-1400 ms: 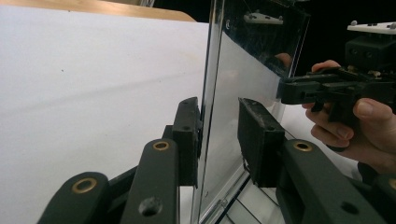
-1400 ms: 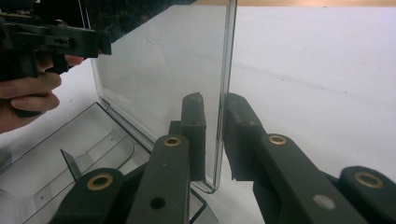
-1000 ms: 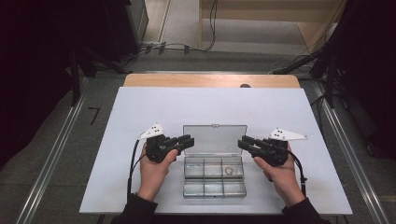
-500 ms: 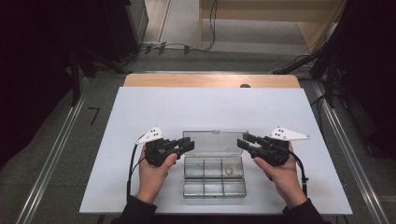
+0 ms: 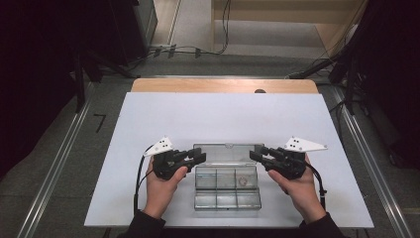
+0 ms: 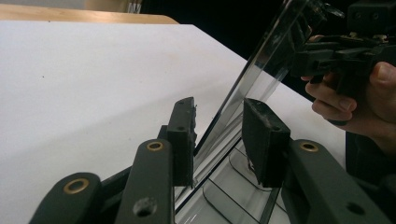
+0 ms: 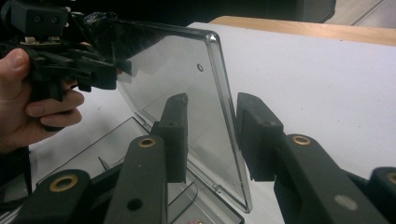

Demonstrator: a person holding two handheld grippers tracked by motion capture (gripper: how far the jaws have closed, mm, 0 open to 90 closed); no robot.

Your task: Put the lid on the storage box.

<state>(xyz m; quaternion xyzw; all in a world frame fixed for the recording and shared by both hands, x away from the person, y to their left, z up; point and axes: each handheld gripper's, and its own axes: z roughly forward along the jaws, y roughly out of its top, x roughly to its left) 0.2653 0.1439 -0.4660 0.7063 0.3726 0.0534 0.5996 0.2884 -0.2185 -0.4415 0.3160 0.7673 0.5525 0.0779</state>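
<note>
A clear plastic compartment box (image 5: 225, 193) lies near the table's front edge, its hinged lid (image 5: 225, 152) tilted up. My left gripper (image 5: 200, 157) straddles the lid's left edge (image 6: 266, 65). Its jaws have just been opening, and a gap shows between the lid and the right pad (image 6: 261, 135), so it is open (image 6: 218, 112). My right gripper (image 5: 253, 152) straddles the lid's right edge (image 7: 187, 70). Its jaws have just been closing around the lid without clamping it (image 7: 212, 105). A small object (image 5: 242, 182) sits in one back compartment.
The box rests on a white tabletop (image 5: 223, 119) with a wooden strip (image 5: 223, 85) at the far edge. Metal rails (image 5: 59, 158) run along both sides on the floor. Cables (image 5: 188, 49) lie beyond the table.
From above the lid looks shorter, its top edge nearer the person, so it has tipped more upright. Both hands stay at the lid's ends.
</note>
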